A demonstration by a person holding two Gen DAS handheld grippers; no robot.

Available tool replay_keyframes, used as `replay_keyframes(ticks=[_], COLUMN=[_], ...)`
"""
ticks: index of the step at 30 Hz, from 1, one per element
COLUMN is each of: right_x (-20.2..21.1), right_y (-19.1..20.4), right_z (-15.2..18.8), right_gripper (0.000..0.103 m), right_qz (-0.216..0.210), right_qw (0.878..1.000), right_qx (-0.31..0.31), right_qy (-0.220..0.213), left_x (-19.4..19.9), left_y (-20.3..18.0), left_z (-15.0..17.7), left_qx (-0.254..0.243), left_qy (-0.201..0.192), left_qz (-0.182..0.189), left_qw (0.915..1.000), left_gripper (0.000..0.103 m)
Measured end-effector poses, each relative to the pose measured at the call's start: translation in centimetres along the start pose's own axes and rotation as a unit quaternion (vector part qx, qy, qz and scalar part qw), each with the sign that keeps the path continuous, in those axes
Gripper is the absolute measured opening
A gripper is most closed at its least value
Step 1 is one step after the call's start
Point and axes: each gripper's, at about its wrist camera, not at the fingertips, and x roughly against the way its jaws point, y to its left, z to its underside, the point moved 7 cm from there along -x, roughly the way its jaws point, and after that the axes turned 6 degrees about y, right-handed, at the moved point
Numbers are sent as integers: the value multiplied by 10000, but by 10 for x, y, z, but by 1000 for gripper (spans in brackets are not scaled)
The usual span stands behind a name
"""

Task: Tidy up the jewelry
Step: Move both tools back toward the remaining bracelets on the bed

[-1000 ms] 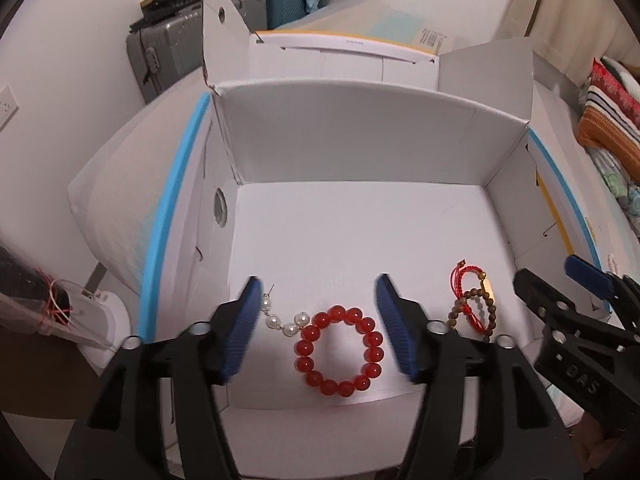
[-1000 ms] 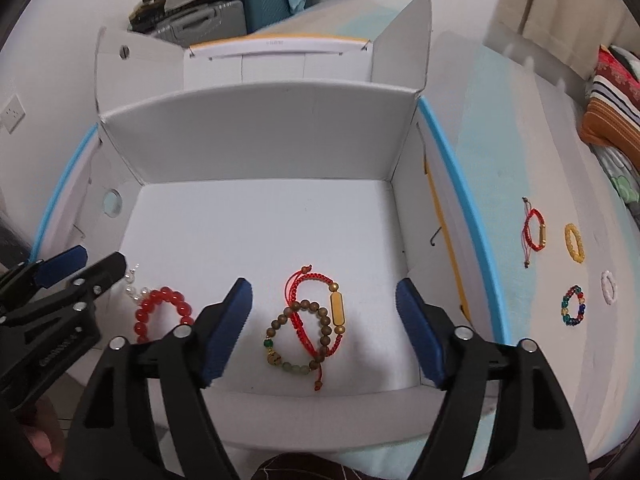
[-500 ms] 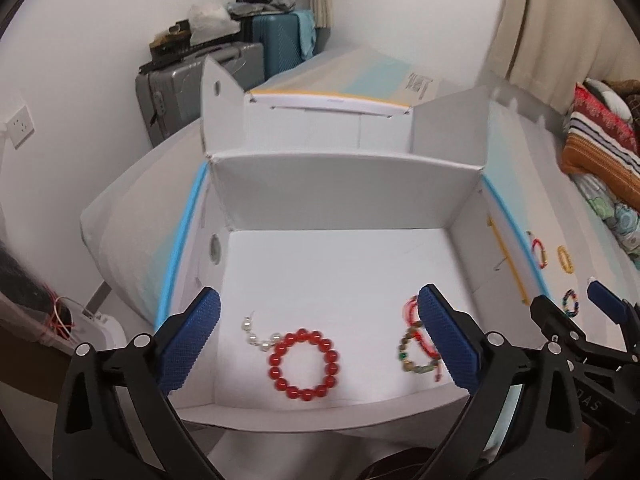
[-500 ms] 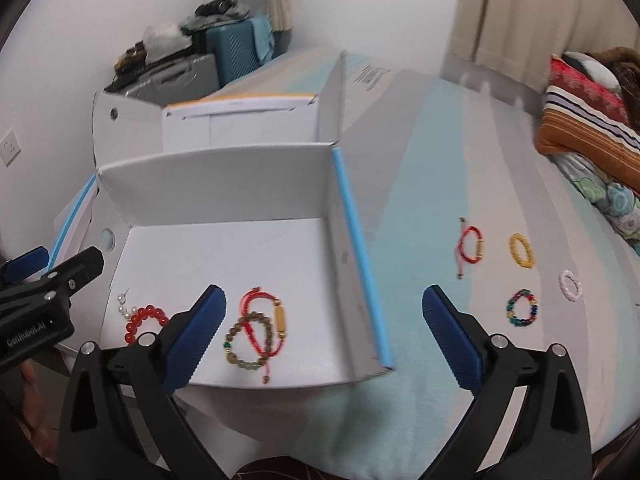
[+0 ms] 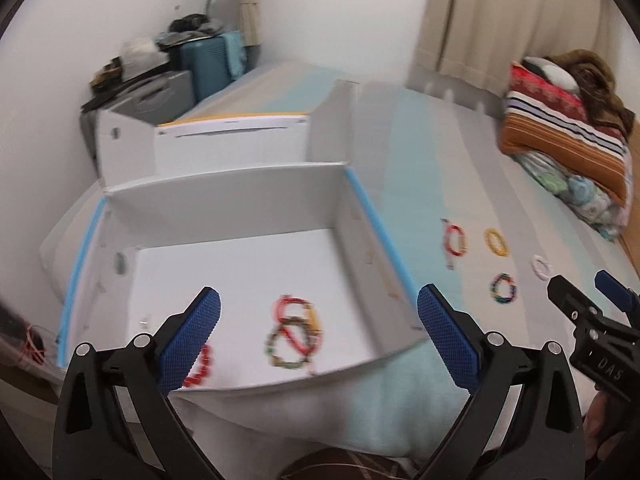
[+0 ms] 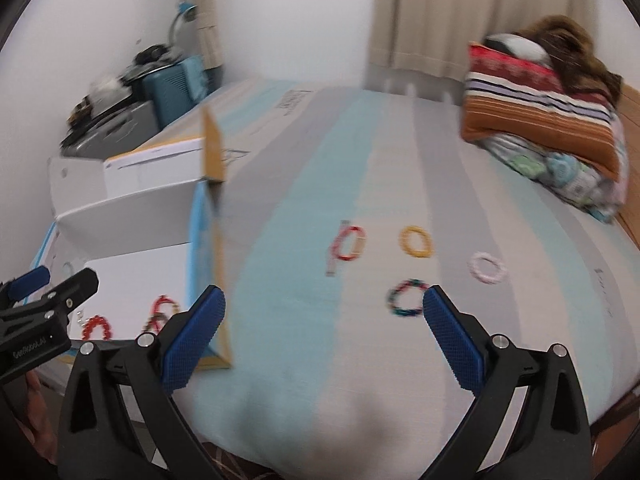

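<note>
Showing the white box [image 5: 240, 200] floor, the left view complements the right's four bed-top bracelets [image 6: 416, 242]; both jaws wide.

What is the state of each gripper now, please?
Left gripper: open, holding nothing, above the white box.
Right gripper: open, holding nothing, above the striped bedcover.

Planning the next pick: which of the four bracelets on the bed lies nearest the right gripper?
The multicoloured beaded bracelet, lying just off the right gripper; the others lie farther back.
</note>
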Motion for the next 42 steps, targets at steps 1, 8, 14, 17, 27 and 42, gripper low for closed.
replay_keyframes(ticks=[1, 8, 14, 17, 27, 42], right_x=[3, 28, 44, 40, -17, -146], right_y=[-10, -75, -119, -144, -214, -245], right_z=[1, 4, 7, 8, 7, -6], right_gripper=[95, 95, 95, 95, 95, 95], right_qz=[36, 258, 518, 643, 940, 785], right_qw=[10000, 9989, 9968, 9958, 9931, 9920], right_qx=[-51, -349, -501, -587, -699, -337], right_qy=[-10, -192, -355, -294, 4, 934], left_x=[0, 7, 5, -2, -50, -143], left_y=[-10, -72, -121, -144, -201, -267], left_z=[1, 6, 9, 11, 18, 18], left_qx=[-16, -339, -706, -852, -1231, -1564], left_qy=[3, -83, -151, -116, -35, 347], left_qz=[83, 349, 475, 598, 861, 1215], left_qw=[10000, 9988, 9963, 9945, 9886, 9796], left_gripper=[97, 97, 97, 97, 97, 97])
